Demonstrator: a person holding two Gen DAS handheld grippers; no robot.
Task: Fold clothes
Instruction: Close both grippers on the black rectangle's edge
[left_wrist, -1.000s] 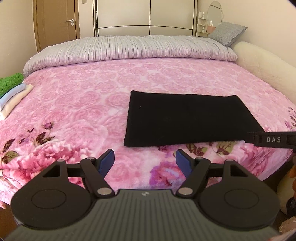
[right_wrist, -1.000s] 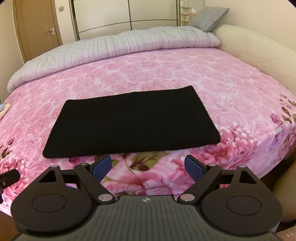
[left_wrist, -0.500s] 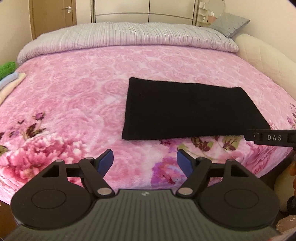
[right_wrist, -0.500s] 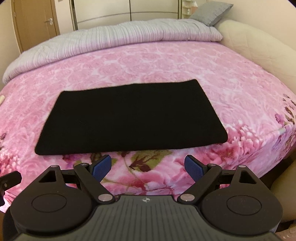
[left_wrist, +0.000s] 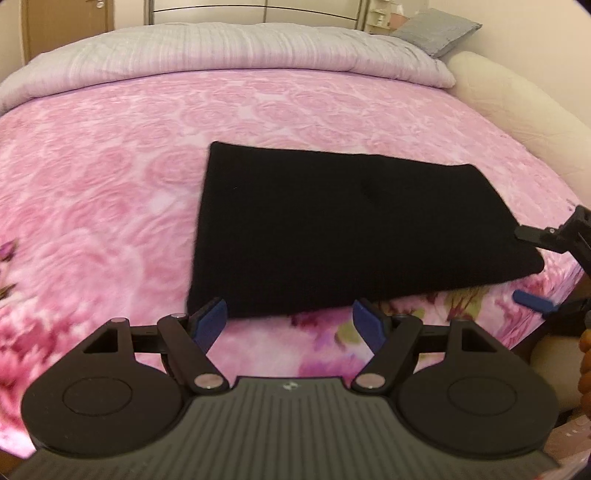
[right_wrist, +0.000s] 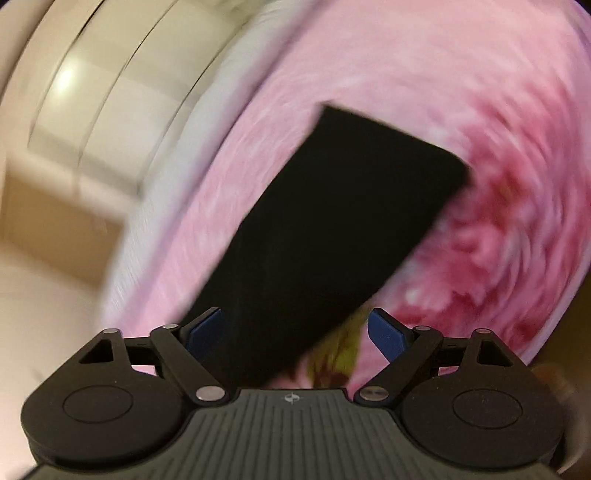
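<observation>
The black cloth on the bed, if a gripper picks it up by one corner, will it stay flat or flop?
The black cloth lies flat, following the bed, so it would probably droop. Looks folded; layers may fall open. Likely light.

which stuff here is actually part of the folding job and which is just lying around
Job: black folded cloth; left gripper and right gripper, both open.

Lying about: pink floral bedspread, grey quilt, grey pillow.
</observation>
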